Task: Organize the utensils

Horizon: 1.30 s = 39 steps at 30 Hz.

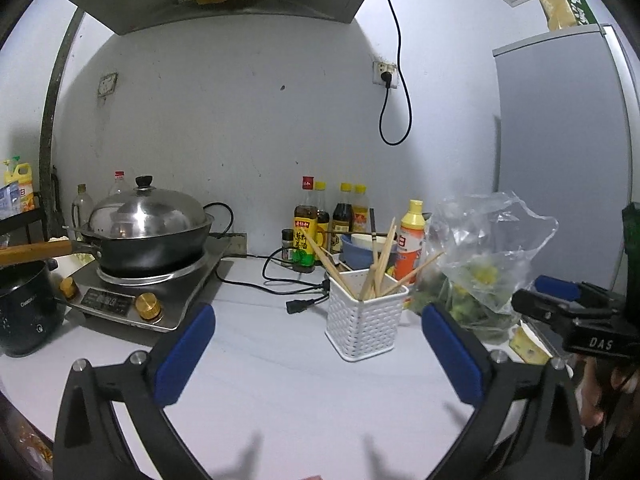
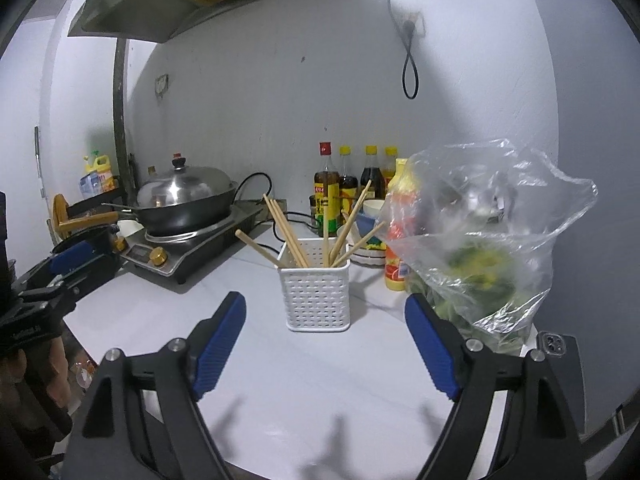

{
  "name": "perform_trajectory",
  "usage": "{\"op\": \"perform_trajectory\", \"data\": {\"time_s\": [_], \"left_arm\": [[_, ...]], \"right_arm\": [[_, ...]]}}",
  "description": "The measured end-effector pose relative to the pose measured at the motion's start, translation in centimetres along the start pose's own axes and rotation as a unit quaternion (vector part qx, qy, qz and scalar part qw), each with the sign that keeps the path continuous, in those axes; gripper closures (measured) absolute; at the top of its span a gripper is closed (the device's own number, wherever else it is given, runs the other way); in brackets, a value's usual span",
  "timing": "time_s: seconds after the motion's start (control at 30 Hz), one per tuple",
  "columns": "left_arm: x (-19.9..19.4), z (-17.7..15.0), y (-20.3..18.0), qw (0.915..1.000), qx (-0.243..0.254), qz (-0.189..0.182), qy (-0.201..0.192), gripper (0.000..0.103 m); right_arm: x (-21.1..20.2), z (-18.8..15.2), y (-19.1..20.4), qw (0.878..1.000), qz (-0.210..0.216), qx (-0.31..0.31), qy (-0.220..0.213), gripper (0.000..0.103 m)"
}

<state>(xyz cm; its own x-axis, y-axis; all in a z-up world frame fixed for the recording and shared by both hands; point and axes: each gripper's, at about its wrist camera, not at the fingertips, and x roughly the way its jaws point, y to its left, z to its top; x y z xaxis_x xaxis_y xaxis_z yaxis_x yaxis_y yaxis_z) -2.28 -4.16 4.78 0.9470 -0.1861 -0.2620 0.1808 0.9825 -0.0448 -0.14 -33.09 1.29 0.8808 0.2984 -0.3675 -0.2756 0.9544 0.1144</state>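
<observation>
Both tools stood wide and empty above the white counter (image 2: pixel 340 380): left tool (image 1: pixel 316 356), right tool (image 2: pixel 326 344). The chopsticks (image 2: pixel 288 228) leaned in the white basket (image 2: pixel 316 288) ahead, beside a plastic bag (image 2: pixel 480 248).

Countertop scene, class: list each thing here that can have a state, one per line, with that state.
left gripper: open, holding nothing
right gripper: open, holding nothing
white basket: upright, chopsticks inside
chopsticks: standing, leaning outward
wok: lid on, sitting on cooker
wall plug: plugged in
plastic bag: open at top, greens inside
</observation>
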Motion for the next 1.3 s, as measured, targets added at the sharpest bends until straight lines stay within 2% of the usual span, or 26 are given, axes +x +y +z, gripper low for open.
{"op": "perform_trajectory", "data": {"time_s": [0.73,1.3], "left_arm": [[1.8,-0.3,1.3,0.9998,-0.013,0.007,0.011,0.0],[1.7,-0.2,1.1,0.9999,-0.007,0.007,0.009,0.0]], "right_arm": [[2.8,0.1,-0.4,1.0,-0.004,-0.003,0.019,0.022],[3.1,0.0,-0.4,1.0,-0.004,-0.006,0.021,0.022]]}}
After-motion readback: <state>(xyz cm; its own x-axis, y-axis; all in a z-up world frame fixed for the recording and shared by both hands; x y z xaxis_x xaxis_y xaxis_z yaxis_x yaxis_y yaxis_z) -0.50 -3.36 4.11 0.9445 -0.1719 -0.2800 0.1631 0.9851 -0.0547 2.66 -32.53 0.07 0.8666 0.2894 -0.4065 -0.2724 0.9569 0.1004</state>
